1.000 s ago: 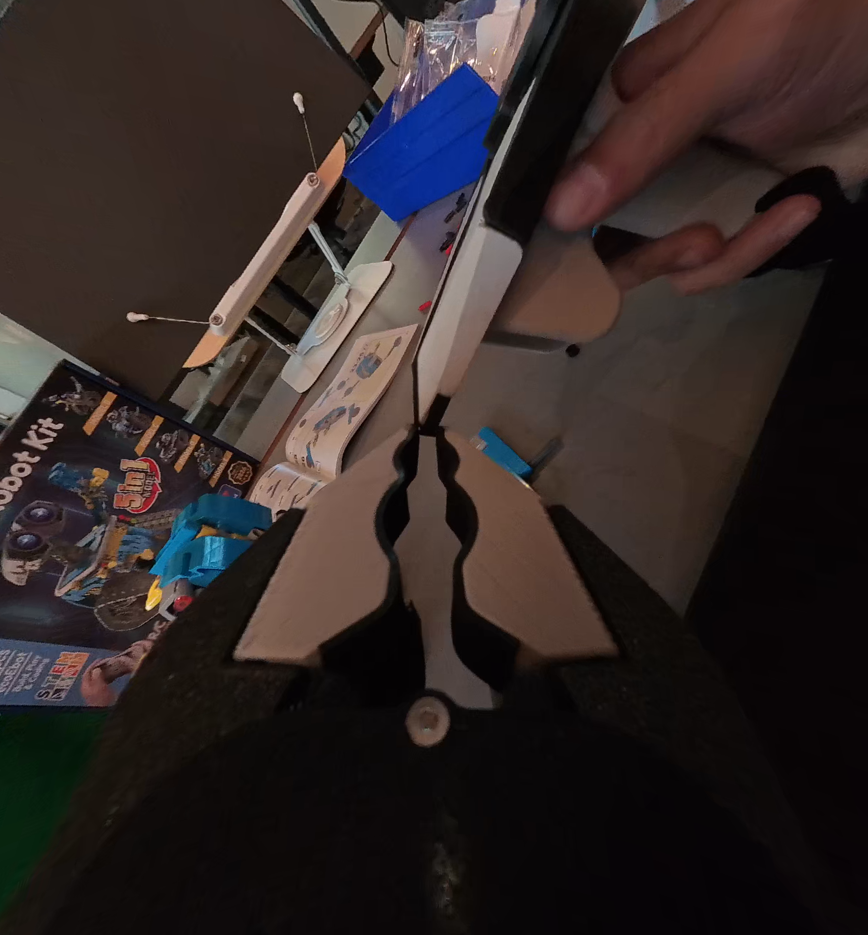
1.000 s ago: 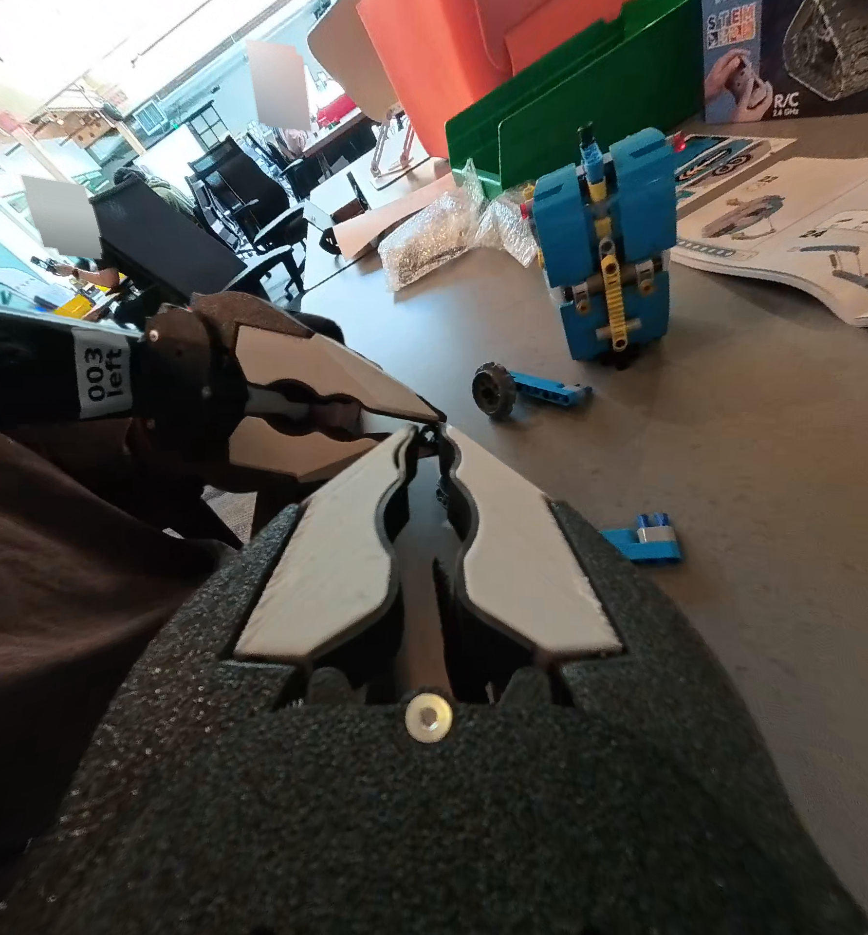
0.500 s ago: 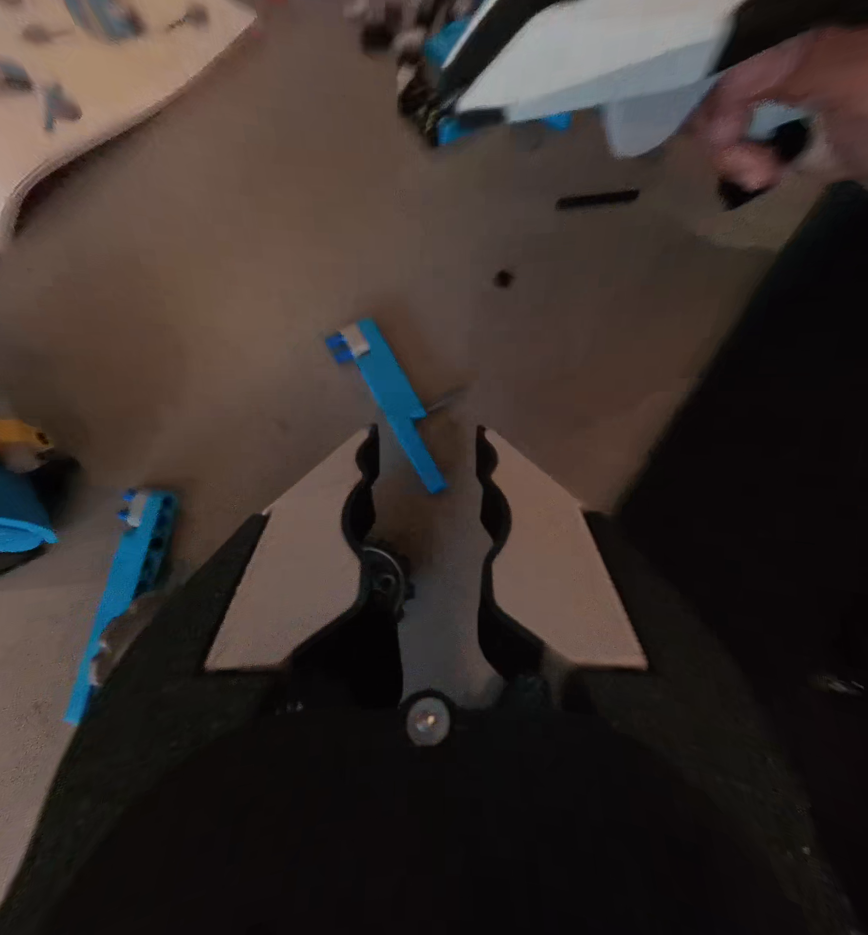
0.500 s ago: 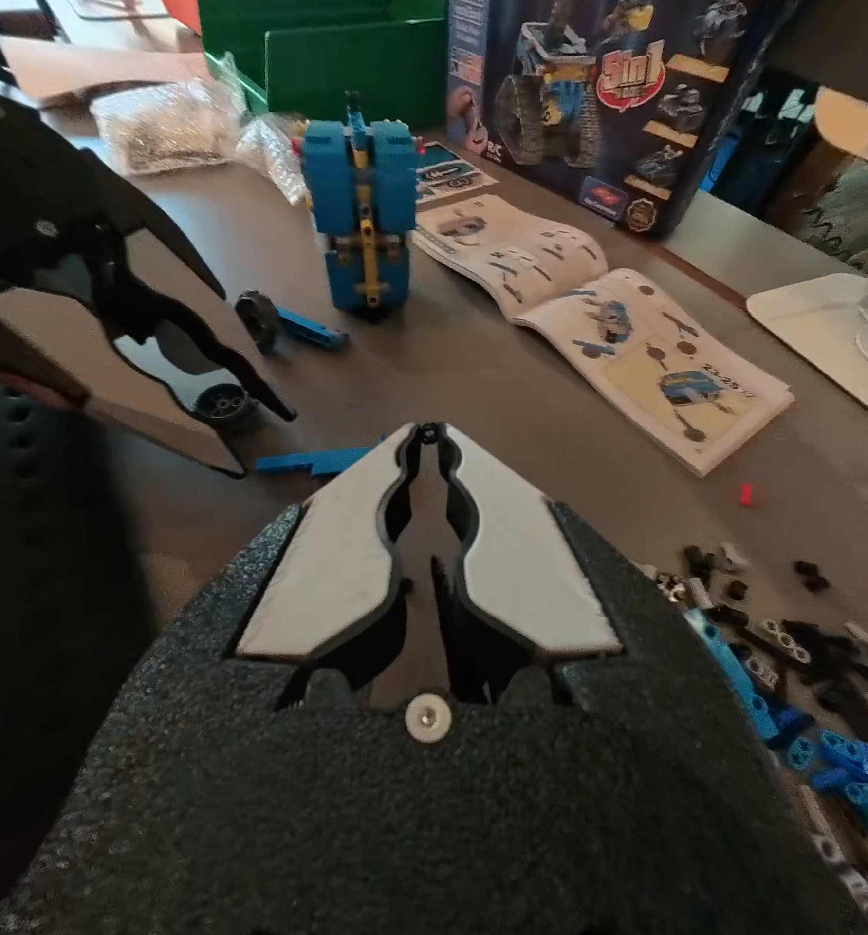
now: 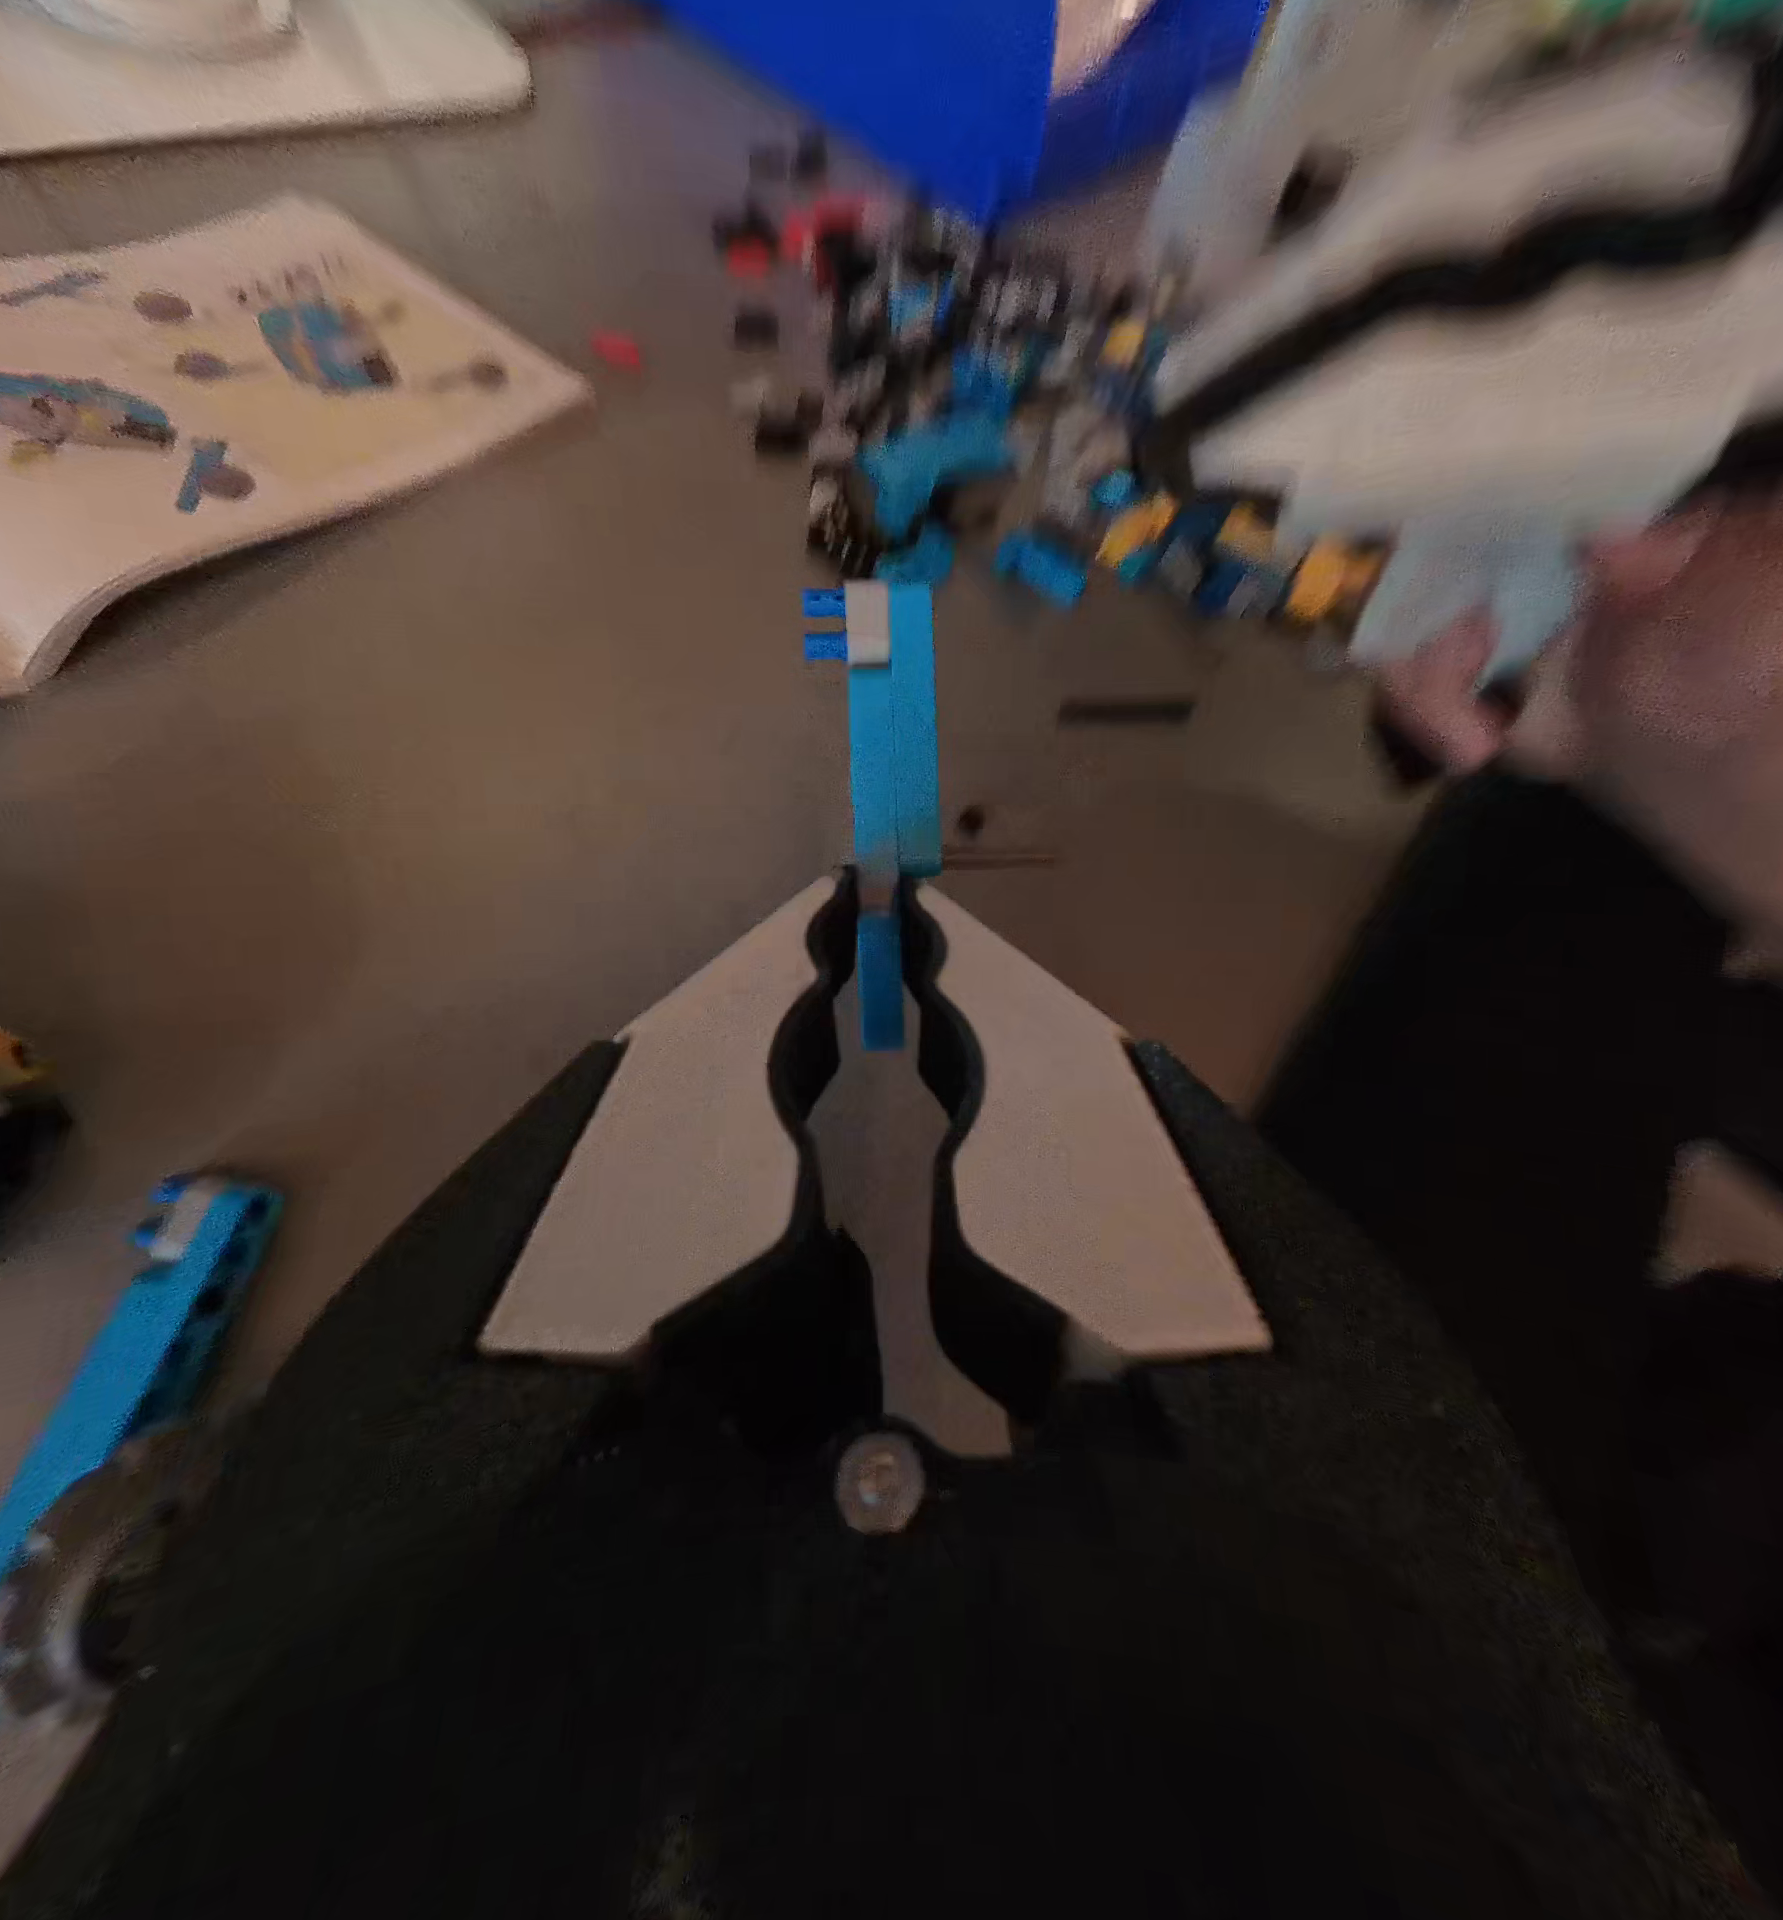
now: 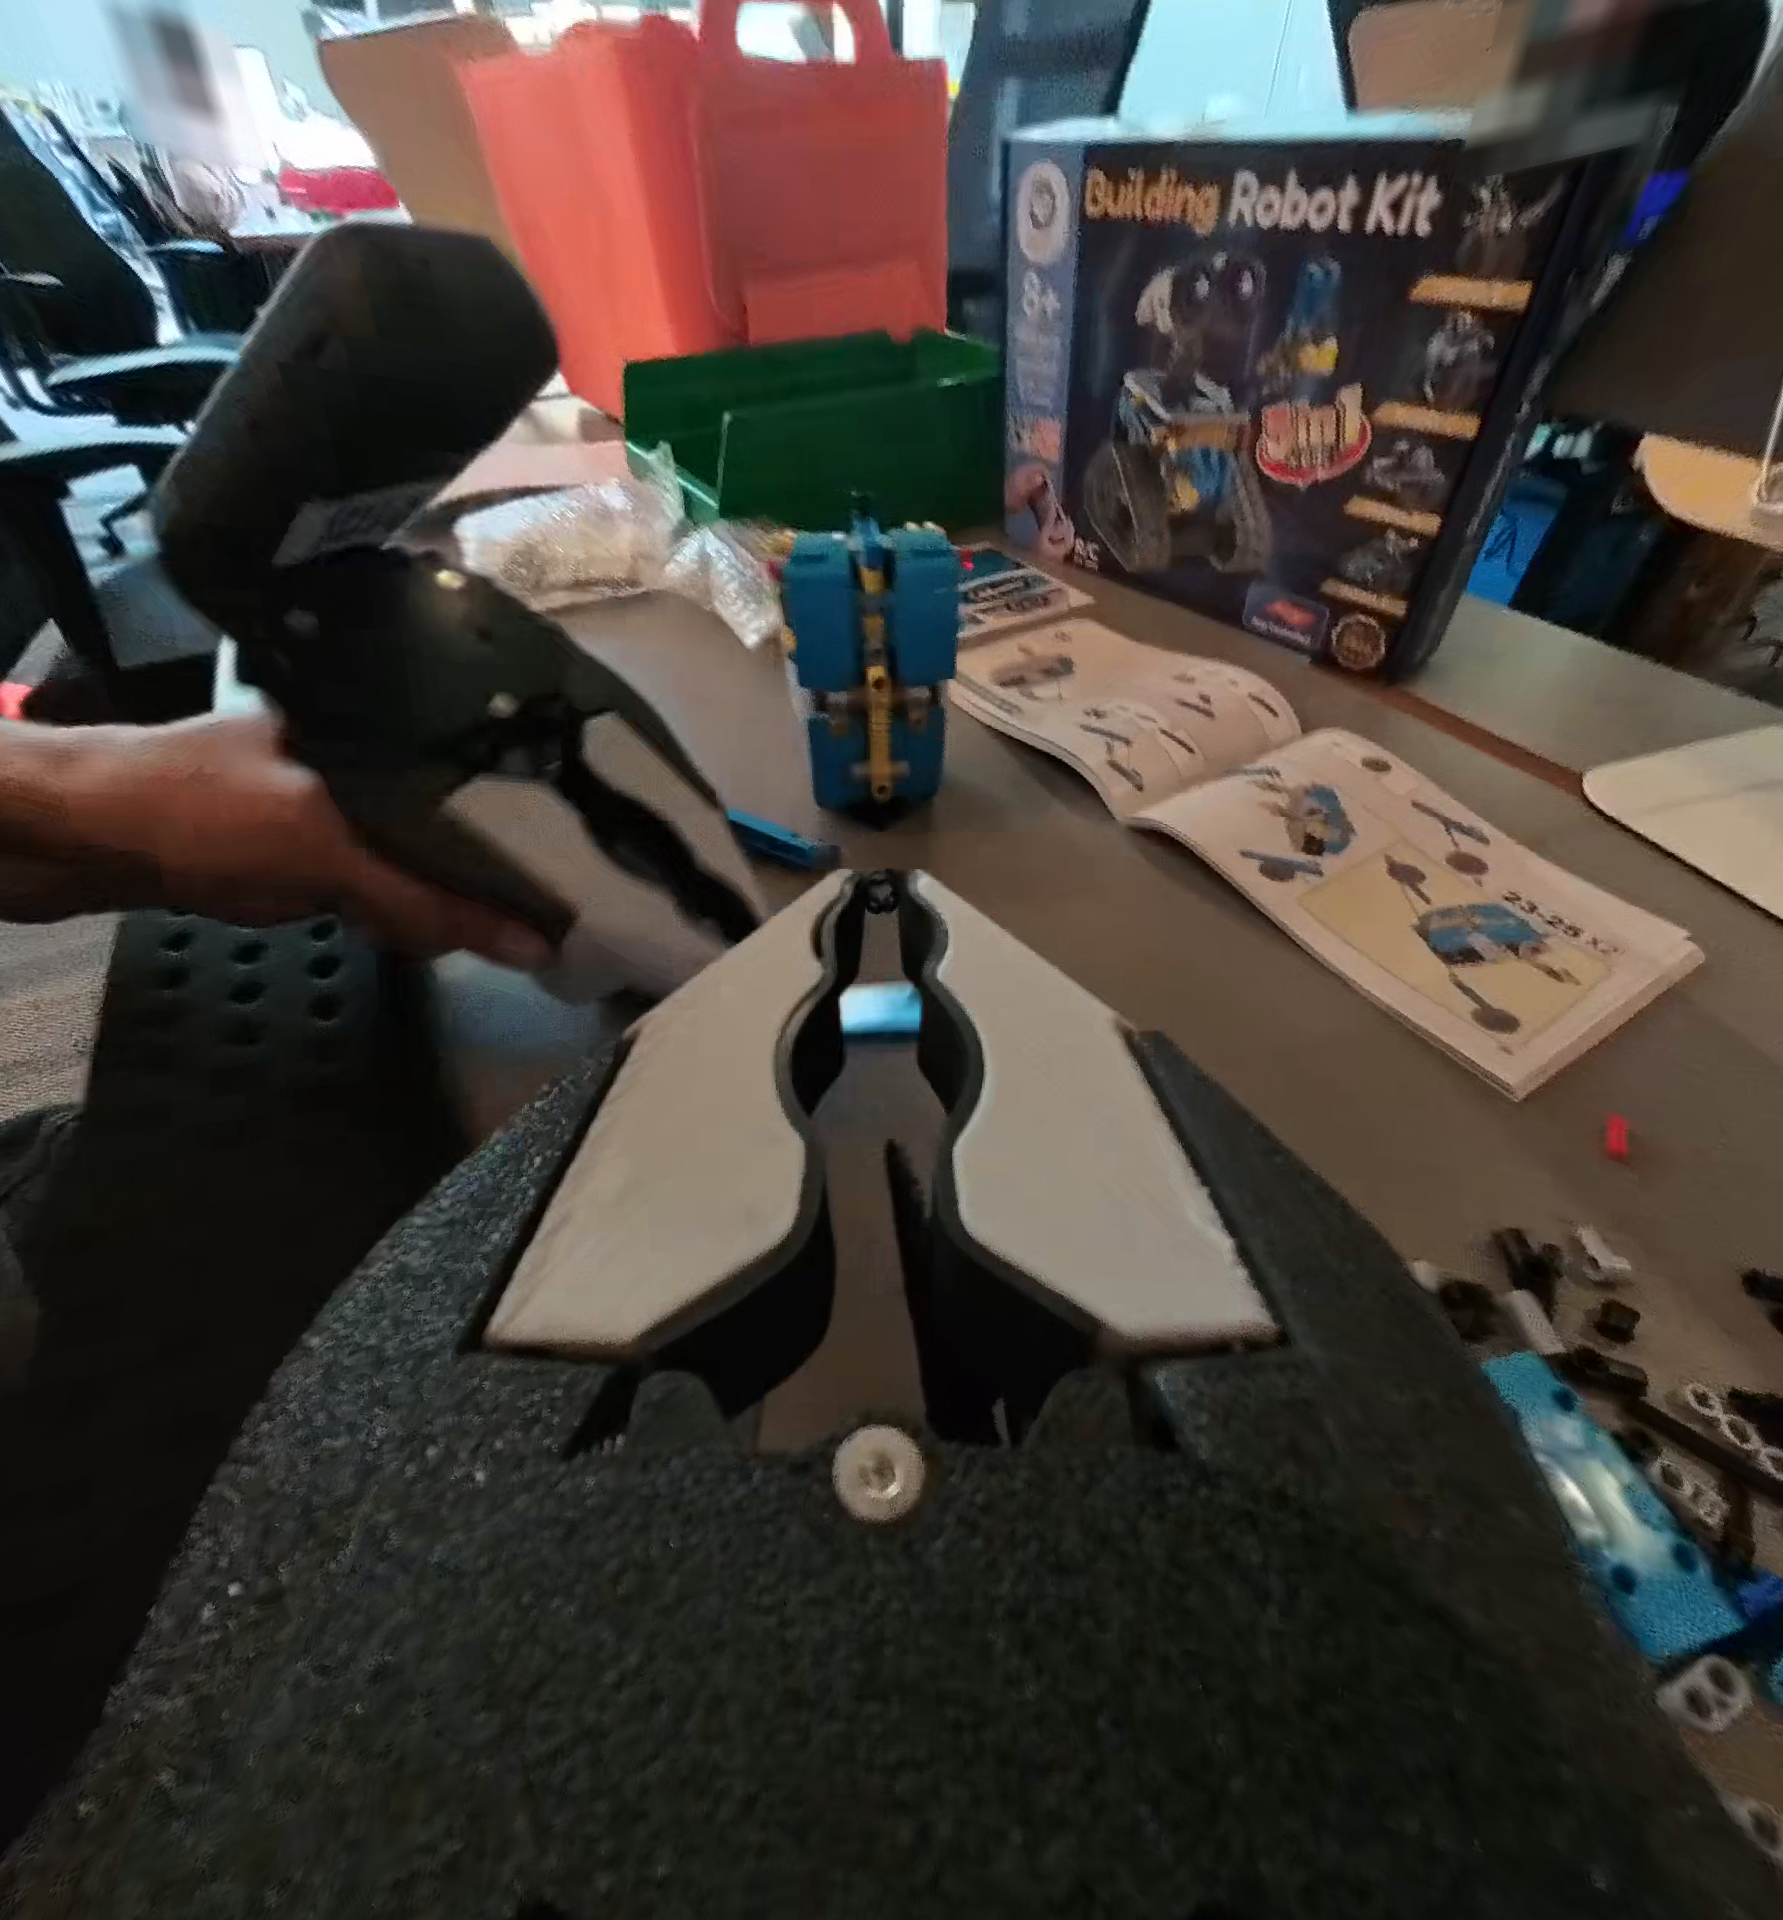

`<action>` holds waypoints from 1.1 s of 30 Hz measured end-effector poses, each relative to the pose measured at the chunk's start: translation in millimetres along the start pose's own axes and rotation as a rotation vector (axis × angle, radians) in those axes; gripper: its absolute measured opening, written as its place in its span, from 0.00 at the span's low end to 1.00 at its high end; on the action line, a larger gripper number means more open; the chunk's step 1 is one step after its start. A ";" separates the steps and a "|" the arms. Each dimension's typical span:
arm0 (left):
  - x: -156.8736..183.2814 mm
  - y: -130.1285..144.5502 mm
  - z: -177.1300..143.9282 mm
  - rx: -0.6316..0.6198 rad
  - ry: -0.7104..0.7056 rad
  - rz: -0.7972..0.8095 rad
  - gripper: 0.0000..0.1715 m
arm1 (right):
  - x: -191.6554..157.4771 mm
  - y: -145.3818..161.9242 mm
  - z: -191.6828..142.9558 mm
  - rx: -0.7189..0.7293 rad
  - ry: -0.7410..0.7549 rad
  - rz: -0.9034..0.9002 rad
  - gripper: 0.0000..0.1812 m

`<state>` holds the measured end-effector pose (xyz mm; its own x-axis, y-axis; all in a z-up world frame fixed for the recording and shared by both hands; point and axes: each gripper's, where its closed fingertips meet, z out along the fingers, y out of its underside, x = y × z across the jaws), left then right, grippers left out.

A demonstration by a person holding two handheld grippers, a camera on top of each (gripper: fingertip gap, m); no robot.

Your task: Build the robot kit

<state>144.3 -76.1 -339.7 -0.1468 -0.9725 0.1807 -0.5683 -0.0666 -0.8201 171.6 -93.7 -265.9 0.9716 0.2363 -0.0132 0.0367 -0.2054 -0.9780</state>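
Note:
My left gripper (image 5: 876, 883) is shut on one end of a blue beam (image 5: 892, 727). The beam sticks straight out ahead and carries a grey connector (image 5: 866, 623) at its far end. In the right wrist view the left gripper (image 6: 747, 920) shows at the left, held by a hand (image 6: 191, 821). My right gripper (image 6: 879, 888) is shut on a small black pin (image 6: 879, 894) at its tips. It shows blurred at the upper right of the left wrist view (image 5: 1178, 416). A blue robot model (image 6: 871, 675) stands upright on the table beyond both grippers.
An open instruction booklet (image 6: 1334, 831) lies right of the model, with a dark kit box (image 6: 1282, 395), a green bin (image 6: 814, 416) and an orange bag (image 6: 710, 177) behind. Loose parts (image 6: 1645, 1455) lie at the right. Another blue beam with a wheel (image 5: 108, 1403) lies at the lower left. My right fingertips sit around 8 centimeters from my left ones.
My left gripper was open over the blue beam on the table; now it is shut on it and the beam points forward. My right gripper stays shut and has swung right.

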 end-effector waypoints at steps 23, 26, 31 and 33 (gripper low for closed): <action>6.0 -30.7 -21.4 0.303 0.150 -0.215 0.04 | -34.4 15.5 5.8 -0.063 0.234 -0.300 0.03; 6.1 -30.2 -20.7 0.299 0.123 -0.192 0.04 | -34.2 15.8 6.3 -0.064 0.233 -0.294 0.03; 4.4 -29.9 -21.0 0.302 0.122 -0.215 0.04 | -33.5 17.9 7.8 -0.076 0.234 -0.288 0.03; 4.4 -30.0 -21.1 0.304 0.123 -0.222 0.04 | -33.5 17.2 8.2 -0.071 0.237 -0.286 0.03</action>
<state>143.6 -73.6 -302.9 -0.1542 -0.8943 0.4200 -0.3345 -0.3527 -0.8739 137.7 -97.4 -283.9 0.9467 0.0693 0.3147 0.3221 -0.2301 -0.9183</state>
